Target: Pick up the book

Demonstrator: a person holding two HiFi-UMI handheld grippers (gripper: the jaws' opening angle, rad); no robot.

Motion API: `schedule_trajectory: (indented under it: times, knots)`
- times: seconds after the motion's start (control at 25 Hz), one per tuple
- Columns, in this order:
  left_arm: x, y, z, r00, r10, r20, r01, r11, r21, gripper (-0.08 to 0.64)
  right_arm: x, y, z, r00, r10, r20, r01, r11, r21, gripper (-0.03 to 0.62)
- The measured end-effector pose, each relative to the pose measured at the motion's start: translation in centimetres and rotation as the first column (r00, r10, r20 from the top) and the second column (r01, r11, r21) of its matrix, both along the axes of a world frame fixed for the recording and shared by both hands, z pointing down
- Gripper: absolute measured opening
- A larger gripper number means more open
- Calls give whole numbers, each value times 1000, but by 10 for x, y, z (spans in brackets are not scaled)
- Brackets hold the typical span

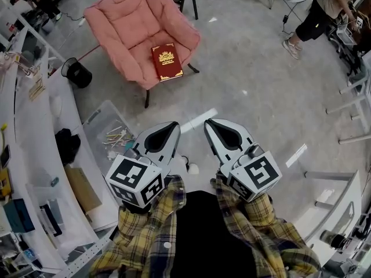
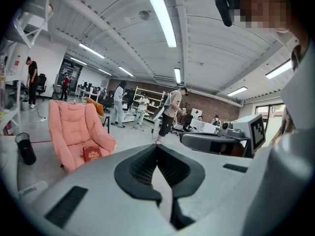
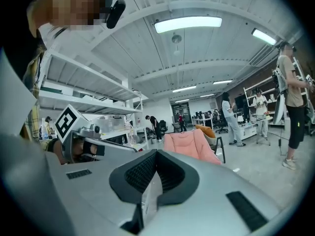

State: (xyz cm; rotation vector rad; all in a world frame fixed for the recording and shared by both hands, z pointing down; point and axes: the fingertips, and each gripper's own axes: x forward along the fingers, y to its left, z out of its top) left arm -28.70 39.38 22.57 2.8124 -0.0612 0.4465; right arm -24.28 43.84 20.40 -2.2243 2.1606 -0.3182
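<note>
Approaching: first step of the pick-up, as judged.
Item: red book [image 1: 167, 62], flat and cover up on the seat of the pink chair [image 1: 122, 22], toward the seat's front edge; nothing touches it.
Left gripper [image 1: 173, 126]: clenched, nothing between the jaws.
Right gripper [image 1: 210, 124]: clenched likewise, empty.
Both are side by side, pointed toward the chair, well apart from the book.
Next move calls for: closing the gap, parting the jaws, taking the book by a free edge.

It was an open lab workshop. A concrete floor [image 1: 249, 80] spread ahead of the left gripper [image 1: 175, 125]. Cluttered white benches [image 1: 35, 132] lined its left, and strip lights [image 2: 162, 18] hung overhead.
</note>
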Motion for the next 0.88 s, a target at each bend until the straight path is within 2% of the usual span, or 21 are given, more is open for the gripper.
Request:
schedule_trajectory:
  times: [0.36, 0.88]
  knots:
    - [31, -37, 13, 1000, 14, 22, -13, 1000, -22, 3, 34, -35, 13, 999, 26, 32, -25, 999, -29, 17]
    - [111, -169, 11, 997, 73, 14, -72, 997, -31, 3, 106, -167, 12, 998, 65, 23, -64, 997, -41, 17]
